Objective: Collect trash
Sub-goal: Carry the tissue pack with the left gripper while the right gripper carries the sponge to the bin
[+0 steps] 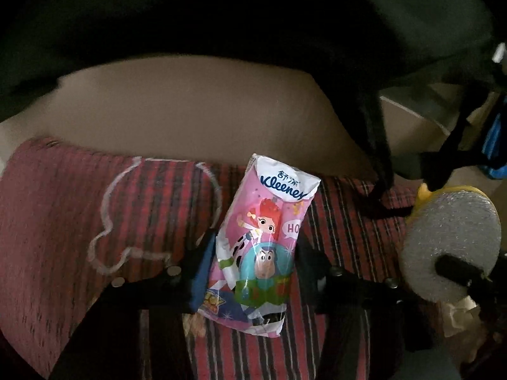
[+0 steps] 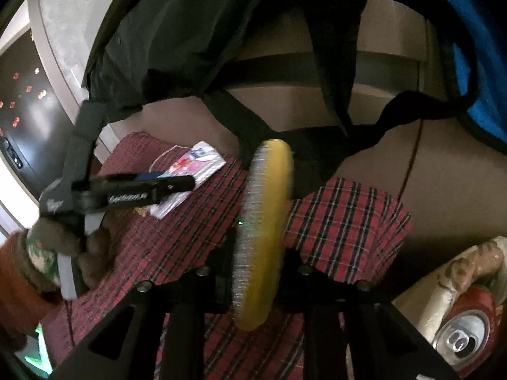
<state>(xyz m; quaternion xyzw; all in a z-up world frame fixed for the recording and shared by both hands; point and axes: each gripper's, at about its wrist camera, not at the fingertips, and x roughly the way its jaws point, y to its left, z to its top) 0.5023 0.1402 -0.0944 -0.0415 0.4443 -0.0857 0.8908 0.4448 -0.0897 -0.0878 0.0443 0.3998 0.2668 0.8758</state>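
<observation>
Left wrist view: pink Kleenex tissue pack (image 1: 258, 247) lies on a red plaid cloth (image 1: 63, 221), sitting between the two fingers of the left gripper (image 1: 253, 262). The blue-padded finger on the picture's left looks to be touching the pack's edge; the opposite finger stands just beside the other edge, and contact there is hard to confirm in the dim light. Jaws part-open around the pack; a firm squeeze is not evident and the pack is not lifted. Right wrist view: right gripper (image 2: 258, 237) is clamped on a yellow pet brush (image 2: 263, 231) with fine wire bristles, held on edge above the same cloth. The same brush shows in the left view as a grey bristled disc at right. A gloved hand (image 2: 73, 247) carries the left gripper at left of this view, with the tissue pack under its tip. A dark bag (image 2: 190, 47) with straps hangs open behind the cloth; whether it is the trash receptacle cannot be told. A crushed red drink can (image 2: 465, 332) lies at lower right near a crumpled wrapper (image 2: 459, 272), apparently uncollected. Judgement: early to mid task. One item in hand, one being taken, can and wrapper outstanding, nothing visibly deposited.
</observation>
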